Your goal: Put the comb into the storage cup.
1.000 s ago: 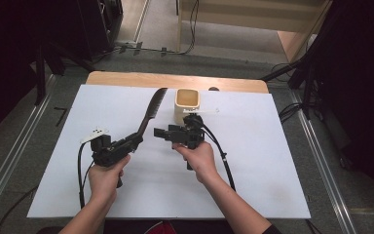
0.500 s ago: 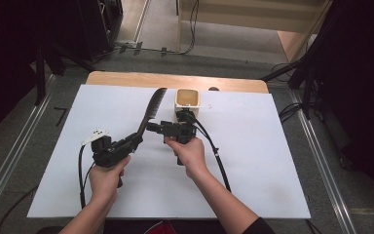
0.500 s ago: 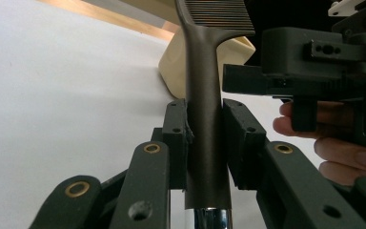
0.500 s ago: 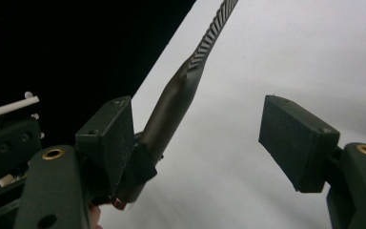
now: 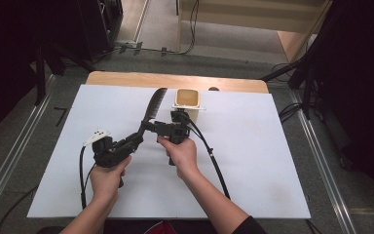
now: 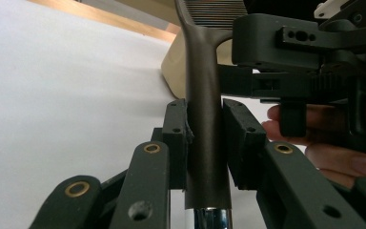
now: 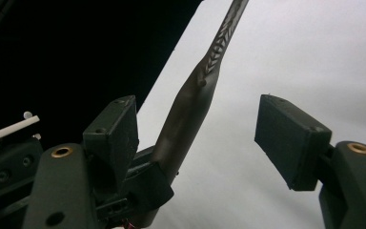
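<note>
Dark comb [image 6: 205,109] handle clamped in left gripper [image 6: 205,138]; right gripper [image 7: 198,124] closing, seemingly untouching.

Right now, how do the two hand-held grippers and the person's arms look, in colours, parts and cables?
Both grippers, the left gripper and the right gripper, are matt black, with flat rectangular pads and brass-coloured pivot pins on the jaws. A black cable trails from the right one, another from the left. A small white part sits on the left gripper. The forearms are bare; a dark sleeve edge shows low down.

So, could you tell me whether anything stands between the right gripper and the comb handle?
Nothing visible does. The right gripper's jaws, just closing, straddle the comb handle with open gaps; the left gripper clamps it lower down.
</note>
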Demonstrator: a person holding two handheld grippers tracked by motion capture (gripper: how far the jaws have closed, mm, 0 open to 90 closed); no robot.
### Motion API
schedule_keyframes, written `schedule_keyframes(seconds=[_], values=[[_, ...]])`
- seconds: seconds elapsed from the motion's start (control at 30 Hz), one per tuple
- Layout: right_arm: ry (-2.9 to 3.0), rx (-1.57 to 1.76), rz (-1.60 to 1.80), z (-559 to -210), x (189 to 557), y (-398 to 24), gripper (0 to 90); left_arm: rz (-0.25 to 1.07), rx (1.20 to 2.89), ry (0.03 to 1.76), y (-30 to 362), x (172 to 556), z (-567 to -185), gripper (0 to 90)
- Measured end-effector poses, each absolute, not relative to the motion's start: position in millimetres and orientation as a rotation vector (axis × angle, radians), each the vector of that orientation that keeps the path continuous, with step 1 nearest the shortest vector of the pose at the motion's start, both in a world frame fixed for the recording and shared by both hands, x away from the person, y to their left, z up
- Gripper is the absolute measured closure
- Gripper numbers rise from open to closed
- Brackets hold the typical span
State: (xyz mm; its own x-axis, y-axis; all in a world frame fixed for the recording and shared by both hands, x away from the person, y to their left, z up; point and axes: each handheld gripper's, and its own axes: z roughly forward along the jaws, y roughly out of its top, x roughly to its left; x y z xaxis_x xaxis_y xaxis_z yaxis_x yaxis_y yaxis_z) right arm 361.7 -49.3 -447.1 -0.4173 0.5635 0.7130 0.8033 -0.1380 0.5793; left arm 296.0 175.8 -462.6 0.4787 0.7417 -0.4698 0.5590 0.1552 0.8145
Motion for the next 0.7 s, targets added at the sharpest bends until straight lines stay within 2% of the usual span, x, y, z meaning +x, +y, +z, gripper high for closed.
schedule_keyframes(seconds=[0.53,0.6,0.63,0.7], values=[[-1.782,-1.587,-1.57,-455.3,364.7,-34.1,43.9,0.191,1.511,1.185,173.2,294.7,-463.8,73.6],[-1.755,-1.594,-1.572,-456.4,365.0,-32.2,50.3,0.194,1.509,1.187,173.3,294.5,-463.5,73.6],[-1.755,-1.594,-1.572,-456.4,365.0,-32.2,50.3,0.193,1.509,1.185,173.5,294.5,-463.5,73.6],[-1.731,-1.589,-1.565,-457.4,366.0,-30.6,58.1,0.201,1.502,1.184,173.6,293.6,-462.9,73.6]])
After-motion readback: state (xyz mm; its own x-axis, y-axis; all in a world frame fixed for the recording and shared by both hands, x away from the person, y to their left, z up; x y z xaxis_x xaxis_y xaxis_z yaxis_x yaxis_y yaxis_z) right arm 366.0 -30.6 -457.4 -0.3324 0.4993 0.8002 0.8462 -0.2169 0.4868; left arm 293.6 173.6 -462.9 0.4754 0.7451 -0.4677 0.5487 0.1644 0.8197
